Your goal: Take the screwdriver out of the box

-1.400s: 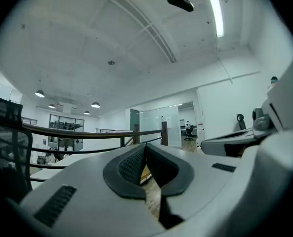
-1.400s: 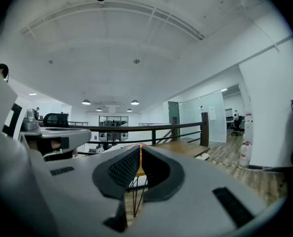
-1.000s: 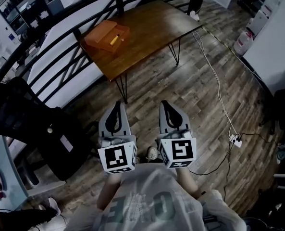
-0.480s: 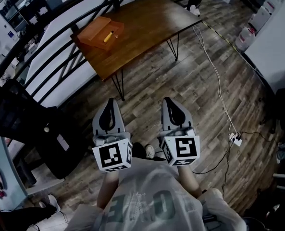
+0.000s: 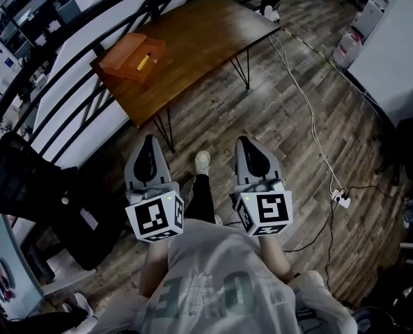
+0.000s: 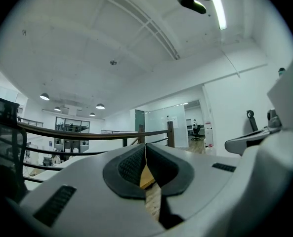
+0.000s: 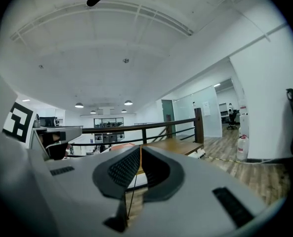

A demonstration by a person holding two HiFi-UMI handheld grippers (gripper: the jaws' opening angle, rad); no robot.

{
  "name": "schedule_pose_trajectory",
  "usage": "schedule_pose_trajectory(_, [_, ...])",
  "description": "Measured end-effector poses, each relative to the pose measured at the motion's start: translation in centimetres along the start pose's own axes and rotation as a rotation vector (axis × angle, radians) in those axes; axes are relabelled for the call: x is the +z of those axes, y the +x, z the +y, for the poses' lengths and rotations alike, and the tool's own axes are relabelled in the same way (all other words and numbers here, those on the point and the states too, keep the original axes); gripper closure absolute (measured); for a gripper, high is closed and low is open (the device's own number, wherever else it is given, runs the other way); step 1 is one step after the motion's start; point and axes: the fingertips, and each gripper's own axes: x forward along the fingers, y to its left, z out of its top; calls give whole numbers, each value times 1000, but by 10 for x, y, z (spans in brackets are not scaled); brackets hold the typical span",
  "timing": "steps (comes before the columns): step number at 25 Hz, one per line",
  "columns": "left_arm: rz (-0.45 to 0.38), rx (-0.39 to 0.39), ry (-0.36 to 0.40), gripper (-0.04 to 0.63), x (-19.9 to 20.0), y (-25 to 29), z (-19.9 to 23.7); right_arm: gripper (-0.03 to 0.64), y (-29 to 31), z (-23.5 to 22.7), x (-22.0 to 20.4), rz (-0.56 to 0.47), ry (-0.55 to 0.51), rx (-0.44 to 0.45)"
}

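Orange box [image 5: 126, 56] at left corner of table [image 5: 206, 37]; yellow screwdriver [image 5: 143, 62] lying inside box. Left hand-held gripper [image 5: 149, 142] level over wood floor [image 5: 290, 82], jaws closed together, nothing between. Right hand-held gripper [image 5: 247, 143] just beside it, jaws likewise closed, empty. Both well apart from table.

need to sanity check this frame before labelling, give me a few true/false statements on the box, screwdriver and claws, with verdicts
1. The yellow screwdriver lies in the orange box. True.
2. The box stands on a shelf. False: it sits on the wooden table, near a corner.
3. The left claw and right claw are both shut and empty. True.
4. The left claw touches the box. False: it is held over the floor, well short of the table.
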Motion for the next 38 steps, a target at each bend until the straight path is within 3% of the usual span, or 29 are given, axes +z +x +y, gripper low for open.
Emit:
schedule_pose_trajectory(9, [-12,-39,-14,575,-8,52,-9,596,33,-24,10,-26,-39,-32])
schedule_pose_trajectory(19, [-1,-49,-27,575,-23,141,4,595,131,-30,7,-1,-64,4])
schedule_pose_trajectory(28, [15,-39,17,575,-26,289,25,597,273,-63,25,56,-66,10])
schedule_pose_trajectory(38, [0,-54,6,575,-18,438,45,597,428,-80,43,69,-50,68])
